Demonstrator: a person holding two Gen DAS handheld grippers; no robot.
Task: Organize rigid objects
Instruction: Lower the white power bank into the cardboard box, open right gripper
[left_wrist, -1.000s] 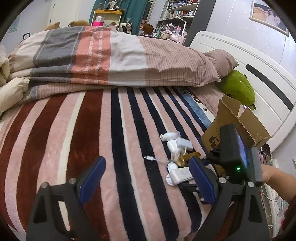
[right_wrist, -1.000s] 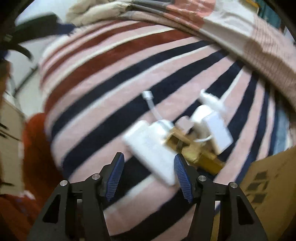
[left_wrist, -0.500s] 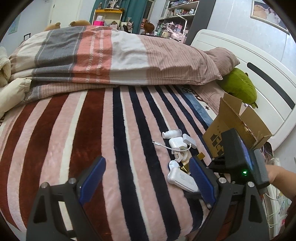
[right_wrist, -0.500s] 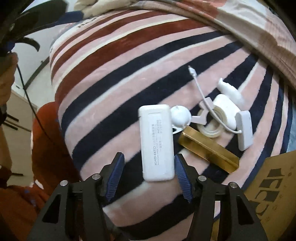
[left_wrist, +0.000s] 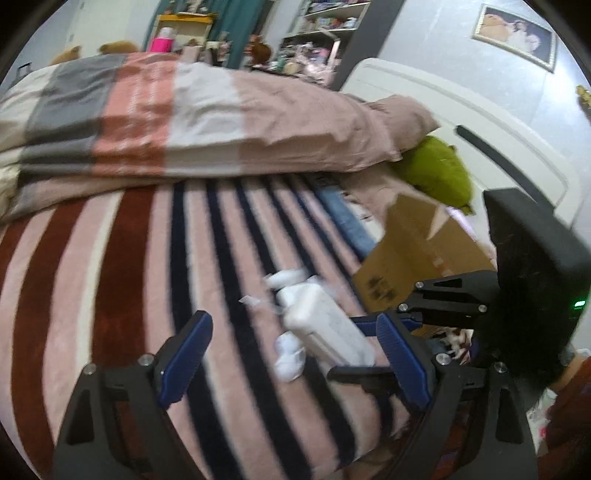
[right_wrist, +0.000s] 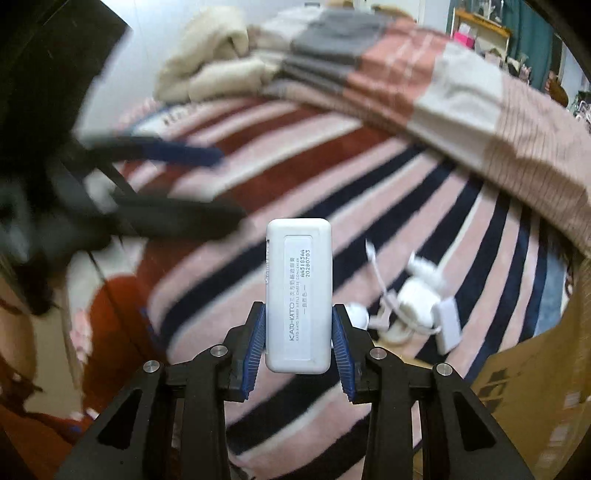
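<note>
1. Gripping item: right gripper, blue-padded fingers set against the two long sides of a white rectangular case, jaws closing. The case stands upright between the pads, label side facing the camera, printed "KATO-KATO"; its lower half sits between the fingers and its upper half sticks out beyond the fingertips. It is lifted off the bedding.

2. Same case in the left wrist view: blurred, white, held slantwise above the striped blanket, just ahead of the left gripper's right finger. The right gripper reaches in from the right side.

3. Left gripper: jaws wide apart though narrowing, nothing between the pads, hovering over the blanket. In the right wrist view it appears as a blurred dark shape to the upper left of the held case.

4. White small items: a cluster of a charger, a cable and rounded pieces lying on the blanket, to the right of the right gripper and beyond its fingertips, apart from the held case. Individual pieces are too blurred to name surely.

5. Cardboard box: at the right gripper's lower right, near the white cluster; in the left wrist view it lies ahead and to the right of the left gripper, flaps open.

6. Folded quilt: far side of the bed, well beyond both grippers.
</note>
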